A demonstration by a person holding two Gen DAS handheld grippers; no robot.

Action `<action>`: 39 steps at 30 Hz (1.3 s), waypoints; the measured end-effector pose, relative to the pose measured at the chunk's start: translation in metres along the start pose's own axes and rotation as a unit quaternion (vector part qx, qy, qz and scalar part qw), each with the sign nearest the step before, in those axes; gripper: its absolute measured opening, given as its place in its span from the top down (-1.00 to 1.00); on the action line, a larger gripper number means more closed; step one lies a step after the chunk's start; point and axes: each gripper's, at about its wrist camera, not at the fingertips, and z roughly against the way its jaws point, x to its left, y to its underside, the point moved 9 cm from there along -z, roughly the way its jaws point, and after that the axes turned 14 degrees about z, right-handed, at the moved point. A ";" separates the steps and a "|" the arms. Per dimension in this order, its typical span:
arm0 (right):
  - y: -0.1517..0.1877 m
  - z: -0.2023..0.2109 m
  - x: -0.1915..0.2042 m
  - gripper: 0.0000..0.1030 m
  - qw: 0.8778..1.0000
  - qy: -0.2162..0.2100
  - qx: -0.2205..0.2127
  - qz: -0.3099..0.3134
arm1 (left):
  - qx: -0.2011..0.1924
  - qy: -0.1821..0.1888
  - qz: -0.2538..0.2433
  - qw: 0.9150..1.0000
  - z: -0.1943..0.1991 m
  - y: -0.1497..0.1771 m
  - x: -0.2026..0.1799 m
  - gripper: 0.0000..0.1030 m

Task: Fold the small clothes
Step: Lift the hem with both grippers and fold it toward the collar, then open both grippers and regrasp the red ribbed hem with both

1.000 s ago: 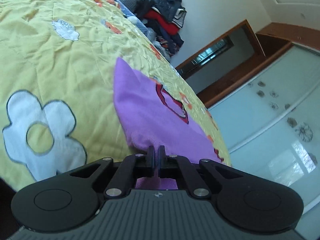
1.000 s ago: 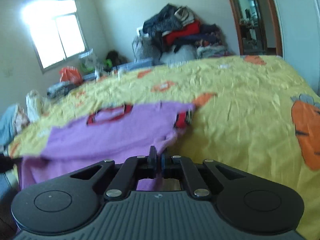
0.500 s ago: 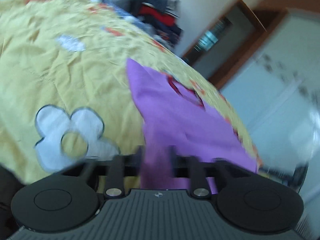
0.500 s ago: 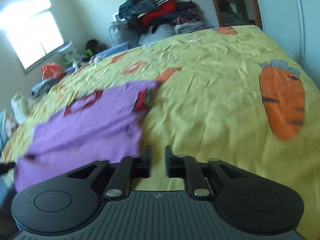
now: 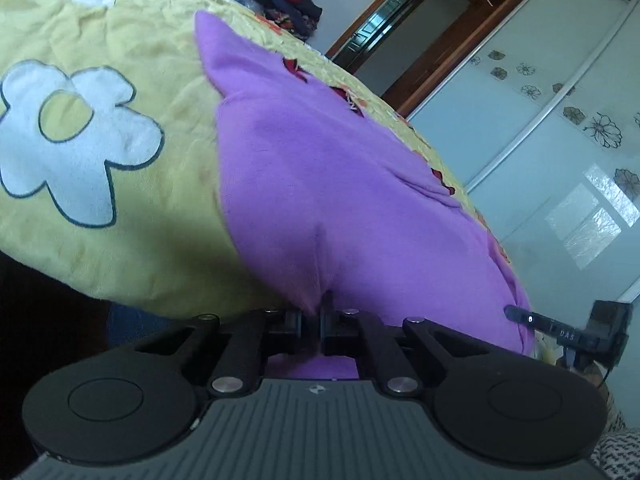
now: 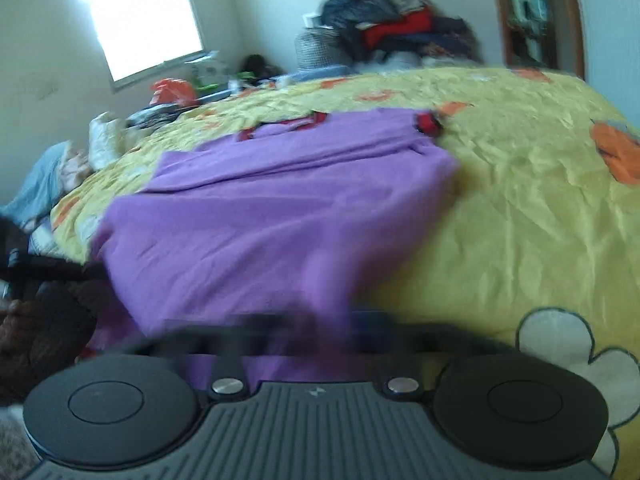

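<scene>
A small purple shirt [image 5: 320,184] with red trim lies spread on the yellow bedspread [image 5: 120,208]. My left gripper [image 5: 313,320] is shut on the shirt's near hem at the bed's edge, and the cloth puckers into the fingers. In the right wrist view the shirt [image 6: 272,208] lies flat with its red collar at the far side. My right gripper [image 6: 316,332] is at the shirt's near hem, but its fingers are smeared by motion blur, so I cannot tell their state. The other gripper shows at the right edge of the left wrist view [image 5: 568,332].
A pile of dark and red clothes [image 6: 396,36] sits beyond the bed's far end. A window [image 6: 140,24] is at the back left, a glass wardrobe door [image 5: 560,128] beside the bed. Clutter lies on the floor [image 6: 52,184] to the left.
Both grippers opened half a second ago and moved back to the shirt's near hem. The left is shut on it again. The shirt now lies flatter and nearer.
</scene>
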 end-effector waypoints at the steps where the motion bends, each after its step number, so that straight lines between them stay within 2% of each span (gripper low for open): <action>1: -0.002 0.004 -0.001 0.86 1.000 -0.004 -0.010 -0.010 | 0.002 0.009 -0.001 1.000 0.005 -0.001 -0.003 0.90; 4: -0.014 0.013 -0.007 0.86 0.997 -0.040 -0.045 -0.058 | -0.001 0.042 0.030 0.999 0.022 -0.010 -0.008 0.91; 8: -0.040 0.023 -0.020 0.86 0.986 -0.075 -0.092 -0.117 | -0.027 0.075 0.050 0.996 0.036 -0.036 -0.030 0.92; 12: -0.074 0.028 -0.048 0.87 0.974 -0.089 -0.133 -0.158 | -0.047 0.109 0.082 0.989 0.044 -0.074 -0.051 0.93; 14: -0.088 0.029 -0.064 0.87 0.969 -0.090 -0.145 -0.177 | -0.054 0.113 0.083 0.989 0.048 -0.089 -0.064 0.93; 16: -0.099 0.025 -0.074 0.87 0.975 -0.071 -0.145 -0.153 | -0.055 0.098 0.063 0.992 0.043 -0.101 -0.072 0.93; 18: -0.101 0.008 -0.085 0.87 0.982 -0.046 -0.126 -0.134 | -0.055 0.075 0.051 0.994 0.029 -0.110 -0.070 0.93; 20: -0.098 -0.012 -0.102 0.87 0.989 -0.005 -0.100 -0.110 | -0.049 0.044 0.044 0.997 0.010 -0.119 -0.057 0.92; 22: -0.086 -0.033 -0.122 0.87 0.991 0.020 -0.072 -0.115 | -0.051 0.009 0.042 0.998 -0.008 -0.128 -0.036 0.92; 25: -0.073 -0.054 -0.139 0.86 0.992 0.037 -0.052 -0.113 | -0.056 0.000 0.080 0.995 -0.029 -0.140 -0.009 0.91; 27: -0.076 -0.058 -0.141 0.86 0.992 0.046 -0.052 -0.105 | -0.062 -0.004 0.073 0.995 -0.038 -0.145 -0.007 0.91; 28: -0.077 -0.061 -0.139 0.82 0.994 0.063 -0.033 -0.085 | -0.063 -0.010 0.074 0.995 -0.041 -0.145 -0.006 0.90; 29: -0.074 -0.065 -0.136 0.62 0.995 0.072 -0.001 -0.072 | -0.059 -0.015 0.086 0.994 -0.043 -0.144 -0.002 0.83; 30: -0.072 -0.063 -0.134 0.09 0.993 0.096 0.027 -0.057 | -0.051 -0.009 0.102 0.993 -0.042 -0.143 0.003 0.70; 31: -0.073 -0.053 -0.129 -0.16 0.991 0.126 0.028 -0.029 | -0.043 0.000 0.120 0.992 -0.038 -0.140 0.006 0.60; 32: -0.076 -0.040 -0.120 -0.33 0.990 0.141 0.018 0.004 | -0.044 0.011 0.128 0.991 -0.029 -0.137 0.005 0.36; 33: -0.077 -0.026 -0.107 -0.32 0.989 0.143 0.005 0.034 | -0.052 0.020 0.116 0.992 -0.017 -0.132 0.001 0.02; 34: -0.077 -0.016 -0.093 -0.31 0.988 0.142 -0.002 0.057 | -0.056 0.022 0.100 0.993 -0.005 -0.125 -0.005 -0.17; 35: -0.076 -0.008 -0.081 -0.31 0.987 0.144 -0.001 0.075 | -0.058 0.018 0.090 0.994 0.006 -0.117 -0.008 -0.45; 36: -0.073 -0.004 -0.067 -0.31 0.985 0.143 0.000 0.098 | -0.058 0.017 0.086 0.994 0.015 -0.108 -0.010 -0.48; 38: -0.066 -0.003 -0.037 -0.31 0.982 0.125 -0.005 0.144 | -0.033 0.029 0.080 0.996 0.023 -0.085 -0.017 -0.47; 39: -0.062 -0.007 -0.022 -0.31 0.979 0.120 -0.001 0.166 | -0.023 0.022 0.074 0.997 0.024 -0.074 -0.019 -0.47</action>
